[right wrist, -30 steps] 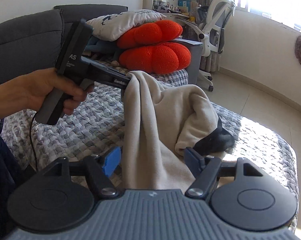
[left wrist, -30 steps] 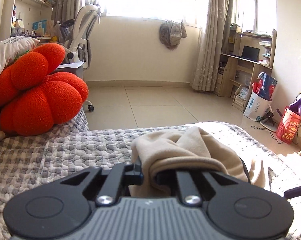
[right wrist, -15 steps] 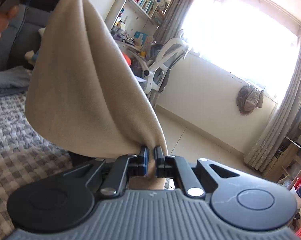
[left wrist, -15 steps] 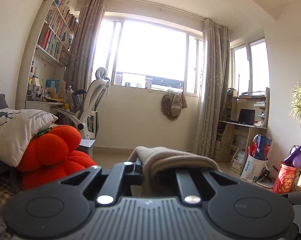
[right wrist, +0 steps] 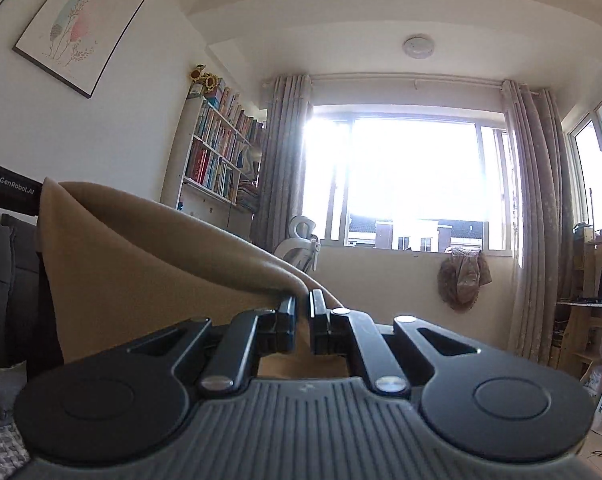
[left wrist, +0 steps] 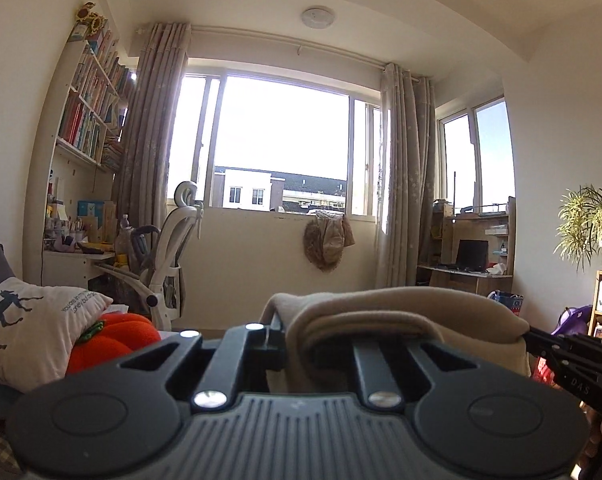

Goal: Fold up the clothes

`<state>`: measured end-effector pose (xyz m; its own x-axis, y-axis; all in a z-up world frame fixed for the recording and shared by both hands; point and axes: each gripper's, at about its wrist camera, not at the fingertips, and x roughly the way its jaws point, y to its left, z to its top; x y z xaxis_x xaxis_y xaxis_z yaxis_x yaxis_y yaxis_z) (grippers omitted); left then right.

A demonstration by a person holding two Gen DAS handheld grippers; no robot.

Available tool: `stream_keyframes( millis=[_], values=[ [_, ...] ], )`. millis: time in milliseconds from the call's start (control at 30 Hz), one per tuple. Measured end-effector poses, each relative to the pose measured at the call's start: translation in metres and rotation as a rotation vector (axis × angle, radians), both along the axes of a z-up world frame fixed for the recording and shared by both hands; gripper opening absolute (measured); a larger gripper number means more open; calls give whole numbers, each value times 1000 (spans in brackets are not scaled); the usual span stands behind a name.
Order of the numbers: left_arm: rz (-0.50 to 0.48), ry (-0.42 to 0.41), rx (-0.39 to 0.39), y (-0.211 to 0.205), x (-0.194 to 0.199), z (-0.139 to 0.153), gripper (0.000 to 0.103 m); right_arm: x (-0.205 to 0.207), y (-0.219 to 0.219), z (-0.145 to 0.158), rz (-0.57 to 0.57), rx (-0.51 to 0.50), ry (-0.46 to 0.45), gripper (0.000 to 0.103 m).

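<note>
Beige garment (right wrist: 149, 280) held aloft, stretched from lower centre to left of frame — no finished fold visible. Left gripper (left wrist: 317, 344) clamped on a bunched edge; right gripper (right wrist: 303, 322) pinching another. Laying flat and folding judged outstanding.

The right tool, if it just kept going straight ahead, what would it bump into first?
The right tool is shut on the beige cloth, which drapes off to its left. Straight ahead the way looks free across the room; the wall under the window would probably come first, though depth is hard to judge.
</note>
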<state>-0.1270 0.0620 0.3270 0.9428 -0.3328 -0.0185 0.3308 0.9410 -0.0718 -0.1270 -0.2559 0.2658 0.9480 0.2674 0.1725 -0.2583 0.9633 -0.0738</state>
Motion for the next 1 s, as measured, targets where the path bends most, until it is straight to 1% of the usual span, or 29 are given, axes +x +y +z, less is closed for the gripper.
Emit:
stream_keyframes(
  millis=[33,67,100,133,167,200,233,267,300,400,433,467,500,567,633,667,700,767,833,933,1000],
  values=[
    [-11,16,-2,-1,4,-4,18,1,-2,1,-1,10,11,6],
    [-20,32,-3,-3,9,-9,29,6,2,-4,-10,19,41,6],
    [-24,60,-2,-5,16,-18,42,12,2,-10,-29,20,81,8],
    [-16,101,-8,-2,25,-30,70,23,-1,-21,-50,12,142,9],
    [-5,150,-12,-1,35,-47,80,32,-5,-35,-56,-2,223,19],
    [6,198,-15,0,45,-63,80,49,-12,-51,-68,-17,322,28],
    [13,251,-20,1,52,-79,80,64,-18,-70,-96,-33,410,40],
    [18,308,-27,3,59,-94,80,76,-24,-89,-143,-51,464,56],
    [23,369,-30,5,67,-112,80,84,-27,-107,-194,-80,503,57],
    [34,492,-118,19,83,-164,80,96,-21,-131,-189,-169,584,57],
    [46,539,-147,24,88,-175,80,95,-16,-132,-163,-176,583,58],
    [58,586,-177,29,93,-187,80,93,-11,-131,-133,-178,576,63],
    [67,602,-183,33,96,-191,80,91,-6,-130,-102,-180,569,70],
    [87,605,-190,39,94,-197,80,83,12,-128,2,-202,568,74],
    [90,621,-227,45,89,-201,81,78,40,-131,120,-301,565,79],
    [91,629,-245,47,87,-202,81,75,54,-133,180,-353,563,84],
    [92,637,-255,50,86,-204,81,71,72,-138,222,-430,545,87],
    [116,658,-247,52,83,-213,82,63,109,-148,287,-585,499,89],
    [141,691,-238,56,82,-223,82,61,142,-154,333,-689,466,91],
    [158,756,-256,63,84,-235,82,62,180,-162,413,-830,433,94],
    [175,768,-267,68,83,-238,83,60,193,-170,465,-938,428,94]
  ],
)
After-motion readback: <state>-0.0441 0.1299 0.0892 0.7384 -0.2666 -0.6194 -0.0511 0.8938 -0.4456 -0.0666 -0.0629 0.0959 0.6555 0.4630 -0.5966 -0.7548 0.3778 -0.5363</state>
